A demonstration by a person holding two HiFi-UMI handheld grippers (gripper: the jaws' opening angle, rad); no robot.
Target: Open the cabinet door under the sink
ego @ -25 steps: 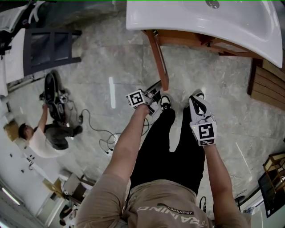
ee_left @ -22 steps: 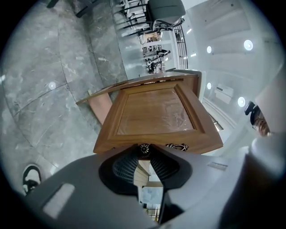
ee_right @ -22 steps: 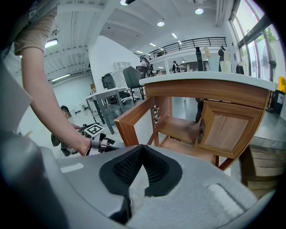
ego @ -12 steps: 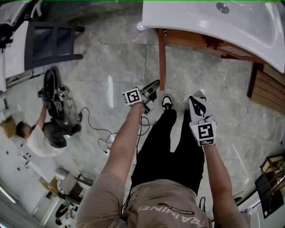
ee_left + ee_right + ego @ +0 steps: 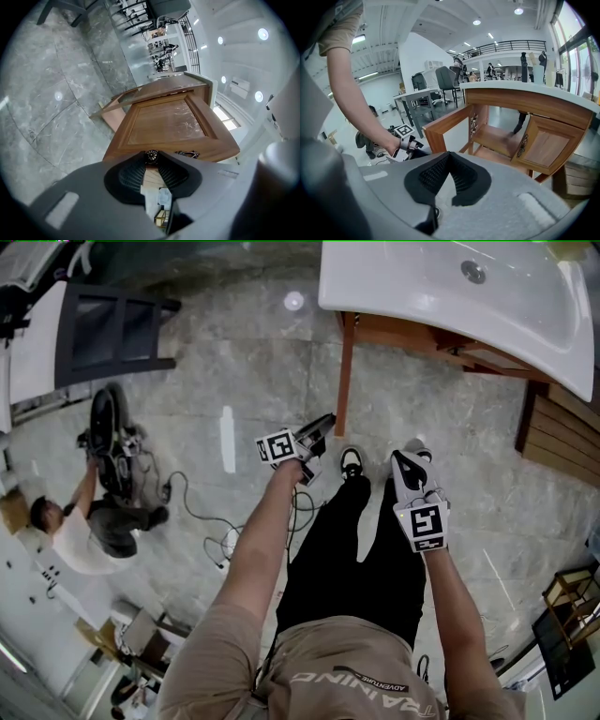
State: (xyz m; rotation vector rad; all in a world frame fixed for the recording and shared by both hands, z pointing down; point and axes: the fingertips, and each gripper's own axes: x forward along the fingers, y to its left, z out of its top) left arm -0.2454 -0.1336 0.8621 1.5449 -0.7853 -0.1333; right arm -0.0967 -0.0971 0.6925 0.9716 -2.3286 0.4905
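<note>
The white sink (image 5: 525, 320) sits on a wooden cabinet (image 5: 520, 101). Its left door (image 5: 343, 371) stands swung out, edge-on in the head view; the left gripper view shows its panelled face (image 5: 164, 122). My left gripper (image 5: 314, 439) is at the door's free edge, shut on the small round door knob (image 5: 151, 156), which sits right at the jaw tips (image 5: 151, 162). My right gripper (image 5: 411, 472) hangs above my right shoe, shut with nothing in it (image 5: 449, 159). The right door (image 5: 546, 145) is also ajar, and the shelf inside (image 5: 499, 136) shows.
A person (image 5: 80, 531) crouches on the marble floor at the left beside a machine (image 5: 112, 442), with cables (image 5: 211, 521) trailing toward my feet. A dark frame (image 5: 112, 329) stands at the upper left. Wooden slats (image 5: 562, 432) lie at the right.
The door has swung further out from the cabinet with my left gripper on its knob. The sink has shifted right in the head view. The right gripper has barely moved.
</note>
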